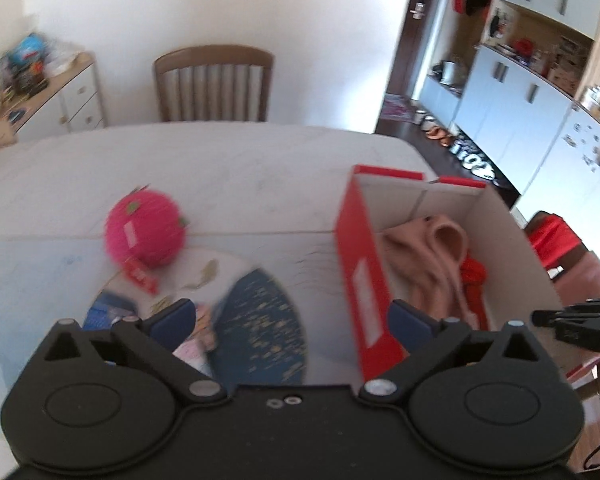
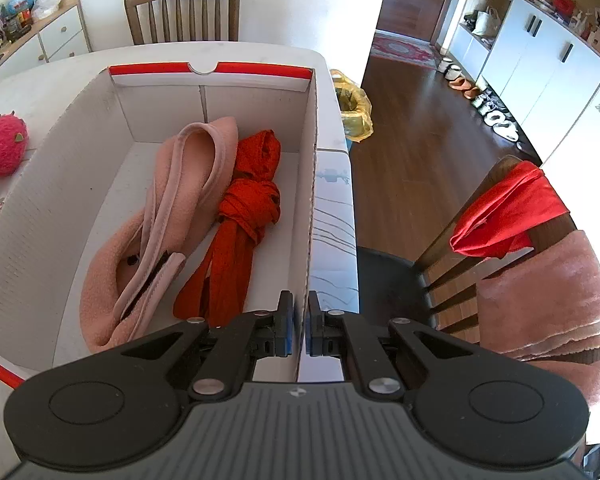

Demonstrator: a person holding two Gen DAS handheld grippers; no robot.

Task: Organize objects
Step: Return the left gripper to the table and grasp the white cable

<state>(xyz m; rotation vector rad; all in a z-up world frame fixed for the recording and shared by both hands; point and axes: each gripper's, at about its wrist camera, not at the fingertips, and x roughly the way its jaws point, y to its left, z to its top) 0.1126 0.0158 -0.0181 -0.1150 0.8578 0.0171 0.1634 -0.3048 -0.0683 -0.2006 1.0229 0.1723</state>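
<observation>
One red box is sitting on the tabletop — two soft things are lying inside it: one pink fuzzy cloth and one knotted red cloth. One pink fluffy ball is sitting outside — two chairs are showing.

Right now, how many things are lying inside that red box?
2. A pink fleece piece lies along the left side of the box, and a knotted red cloth lies beside it on the right. Something smaller may be hidden beneath them.
</observation>
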